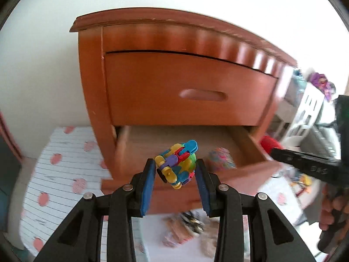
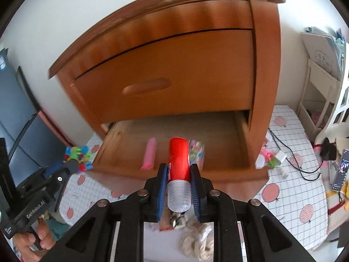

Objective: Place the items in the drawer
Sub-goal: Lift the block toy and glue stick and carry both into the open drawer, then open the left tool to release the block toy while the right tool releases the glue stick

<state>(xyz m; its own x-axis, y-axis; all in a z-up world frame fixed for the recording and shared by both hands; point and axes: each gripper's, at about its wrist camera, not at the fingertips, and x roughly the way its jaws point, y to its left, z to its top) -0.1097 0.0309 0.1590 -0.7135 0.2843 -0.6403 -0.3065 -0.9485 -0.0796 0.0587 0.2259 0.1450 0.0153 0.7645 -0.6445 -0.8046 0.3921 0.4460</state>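
While both grippers hang in front of a wooden nightstand [image 1: 174, 83], its lower drawer [image 2: 174, 131] stands pulled out and its upper drawer [image 2: 165, 76] is shut.

At left, the left gripper [image 1: 175, 170] pinches a multicoloured plastic toy [image 1: 177, 163] between its blue pads [image 1: 148, 183]; the toy sits at the fingertips, over the drawer's front edge in the left wrist view. The right wrist view shows the same gripper from the side at the lower left, beyond the drawer's left front corner, with a person's hand [image 2: 37, 240] around its handle.

Inside the drawer, a pink bar-shaped item [image 2: 149, 154] lies near the front edge, left of centre. Just right of centre lies a blurred, multicoloured packet [image 2: 196, 152]; its contents cannot be made out.

At right, the right gripper [image 2: 178, 185] is clamped on a bottle with a red label [image 2: 177, 159], clear end toward the camera and red end pointing at the drawer. The bottle is above the front edge, between the pink item and the packet as the right wrist camera sees it.

Under the nightstand lies a white checked mat with red round prints [image 2: 290, 187]. On the mat, beside the drawer's right front corner, sits a small cluster of white, pink and green objects [image 2: 270, 159], and a black cable [image 2: 292, 152] trails past them. Below the grippers, more blurred items [image 2: 196, 240] lie on the mat.
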